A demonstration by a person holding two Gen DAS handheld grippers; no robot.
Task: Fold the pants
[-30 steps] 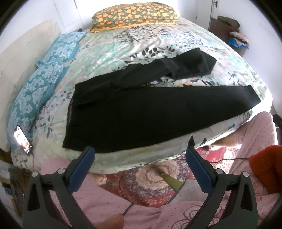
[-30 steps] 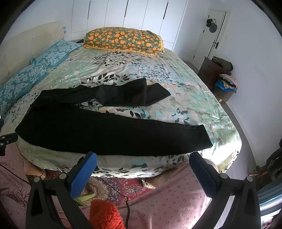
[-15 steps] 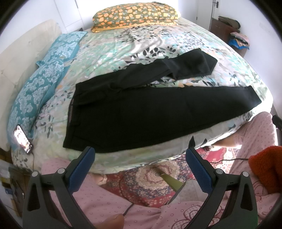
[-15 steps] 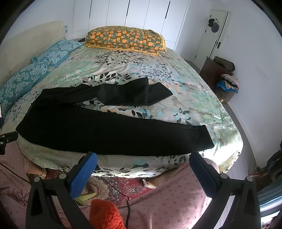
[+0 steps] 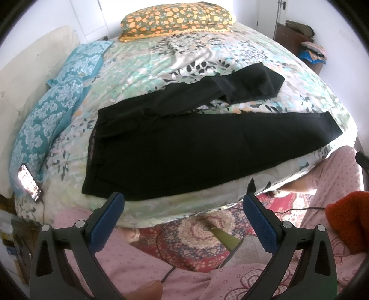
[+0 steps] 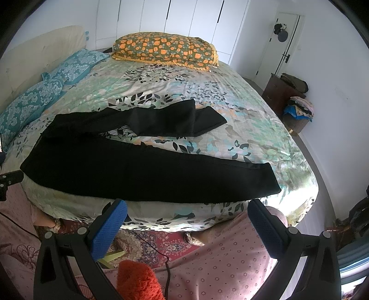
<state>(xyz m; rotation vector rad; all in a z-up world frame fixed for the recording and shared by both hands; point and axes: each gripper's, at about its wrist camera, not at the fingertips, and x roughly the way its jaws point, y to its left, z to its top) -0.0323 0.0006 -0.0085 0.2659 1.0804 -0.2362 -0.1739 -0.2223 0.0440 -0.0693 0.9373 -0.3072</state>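
Left gripper (image 5: 184,207): fingers spread wide, empty, short of the bed (image 5: 143,69) edge. Black pants (image 5: 196,143) lie flat on the bed, beyond both grippers. Right gripper (image 6: 186,212): fingers wide, empty. Orange-patterned pillow (image 6: 166,49) at the bed's far end.

Both wrist views near the bed's (image 5: 161,69) near edge, facing across it — sharing the pants (image 5: 184,147), left view further left.

A bedroom in a home. A big bed (image 6: 265,129) with a flowery sheet, blue pillows (image 6: 34,101) by a soft cream headboard (image 6: 34,53), and an orange flower pillow (image 6: 166,49). White closet doors (image 6: 180,18) behind, a room door (image 6: 286,43), a small brown dresser (image 6: 276,92) with clothes on top, a red rug (image 6: 159,244) on the floor.
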